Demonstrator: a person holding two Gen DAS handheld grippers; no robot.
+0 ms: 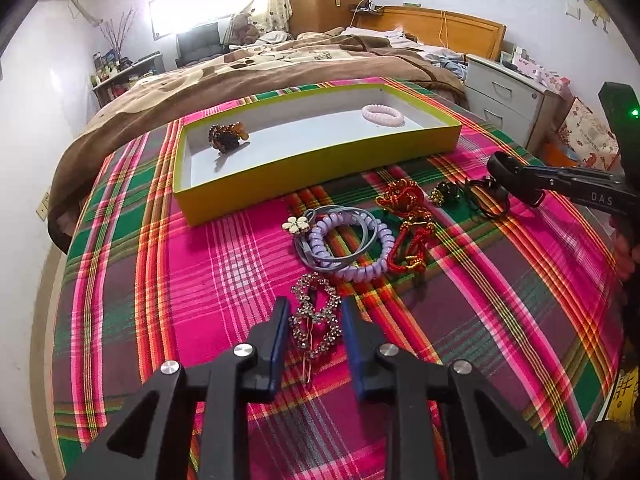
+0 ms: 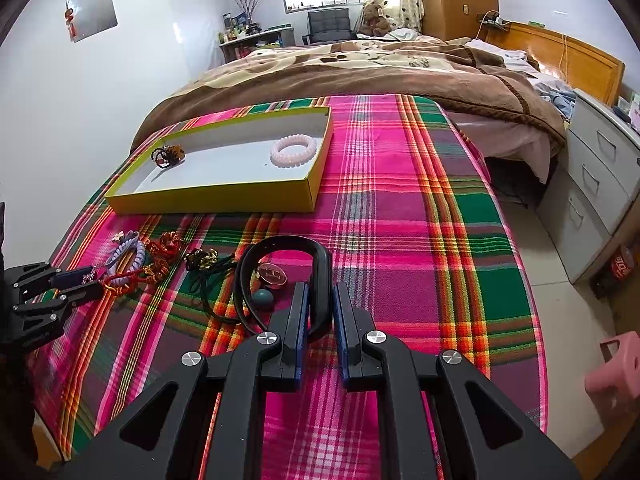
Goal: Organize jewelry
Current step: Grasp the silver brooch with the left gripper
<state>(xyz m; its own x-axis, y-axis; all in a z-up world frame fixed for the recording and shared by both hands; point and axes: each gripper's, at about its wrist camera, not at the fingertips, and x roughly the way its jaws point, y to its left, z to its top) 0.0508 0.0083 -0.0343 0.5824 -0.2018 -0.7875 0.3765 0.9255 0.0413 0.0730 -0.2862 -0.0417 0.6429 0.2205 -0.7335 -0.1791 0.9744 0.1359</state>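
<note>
A rhinestone heart hair clip (image 1: 316, 320) lies on the plaid cloth between the blue pads of my left gripper (image 1: 316, 312), which touch both its sides. My right gripper (image 2: 320, 292) is shut on a black loop band (image 2: 280, 244) that stands up from the cloth; it also shows at the right of the left wrist view. Beyond the clip lies a pile: a purple coil tie (image 1: 352, 272), grey bands with a flower (image 1: 296, 225), a red knotted cord (image 1: 404, 220) and a dark gold-beaded piece (image 1: 444, 192). The yellow box (image 1: 320, 184) holds a pink bracelet (image 1: 382, 115) and a brown beaded piece (image 1: 226, 136).
A round rose-gold disc (image 2: 272, 274), a teal bead (image 2: 264, 297) and a black cord (image 2: 208, 280) lie inside and beside the black loop. A bed with a brown blanket (image 2: 360, 68) runs behind the cloth. White drawers (image 2: 592, 184) and a pink stool (image 2: 616, 364) stand at the right.
</note>
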